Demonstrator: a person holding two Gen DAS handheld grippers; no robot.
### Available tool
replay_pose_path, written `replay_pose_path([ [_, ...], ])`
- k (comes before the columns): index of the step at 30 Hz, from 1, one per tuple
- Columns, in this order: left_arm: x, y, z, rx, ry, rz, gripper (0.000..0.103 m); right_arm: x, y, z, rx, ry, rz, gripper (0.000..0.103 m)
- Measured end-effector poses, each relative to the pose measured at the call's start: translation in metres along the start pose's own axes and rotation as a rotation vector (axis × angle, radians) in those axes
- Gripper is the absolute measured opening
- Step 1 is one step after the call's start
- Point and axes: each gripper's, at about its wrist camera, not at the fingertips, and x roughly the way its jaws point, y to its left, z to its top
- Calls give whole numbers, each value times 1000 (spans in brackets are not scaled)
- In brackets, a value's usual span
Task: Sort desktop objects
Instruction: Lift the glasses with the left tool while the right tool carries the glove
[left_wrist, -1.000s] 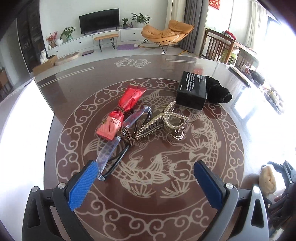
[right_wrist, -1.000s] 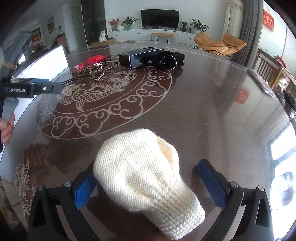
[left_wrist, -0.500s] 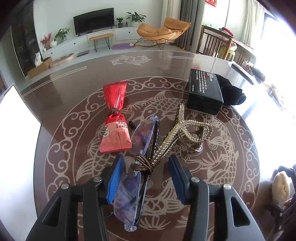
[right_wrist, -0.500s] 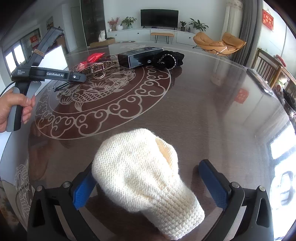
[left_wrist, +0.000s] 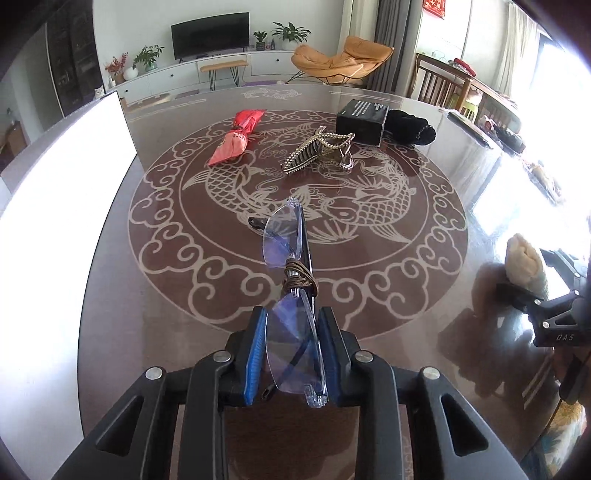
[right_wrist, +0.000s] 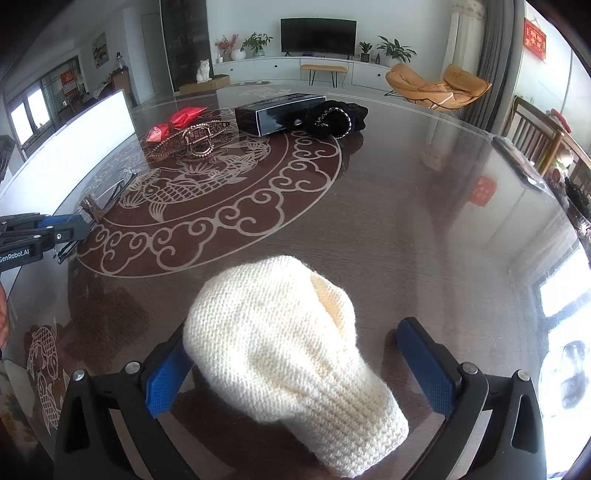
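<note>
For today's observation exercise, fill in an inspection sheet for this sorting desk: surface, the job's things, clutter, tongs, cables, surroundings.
Surface: glossy dark brown table with pale fish pattern.
Job's things: clear-lensed glasses with brown hair tie around them; cream knitted mitten; red snack packet; pearl-studded hair claw; black box; black scrunchie.
Clutter: nothing seen.
Tongs: left tongs closing on the glasses' lens; right tongs open, mitten between them.
Cables: nothing seen.
Surroundings: television, orange lounge chair, white cat.

The left hand-held gripper (right_wrist: 70, 230) reads "GenRobot.AI"; the right hand-held gripper (left_wrist: 565, 332) reads "DAS".
</note>
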Motion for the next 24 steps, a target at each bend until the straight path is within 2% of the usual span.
replay_pose_path([
  [5,-5,-8,-10,13,-9,22,28,-1,0,0,0,0,0,103],
  [14,-4,-12,-9,3,-12,41,30,0,0,0,0,0,0,103],
  [16,-3,-13,-8,7,-15,53,36,-1,0,0,0,0,0,103],
  [17,-2,-13,-7,6,-15,62,45,-1,0,0,0,0,0,103],
  [18,-1,-12,-6,1,-11,69,61,0,0,0,0,0,0,103],
  [20,3,-11,-6,-9,0,65,80,-1,0,-1,0,0,0,103],
  [22,4,-13,-7,-2,-6,71,82,-1,0,-1,0,0,0,103],
  [24,6,-14,-6,5,-6,90,89,-1,0,-1,0,0,0,103],
])
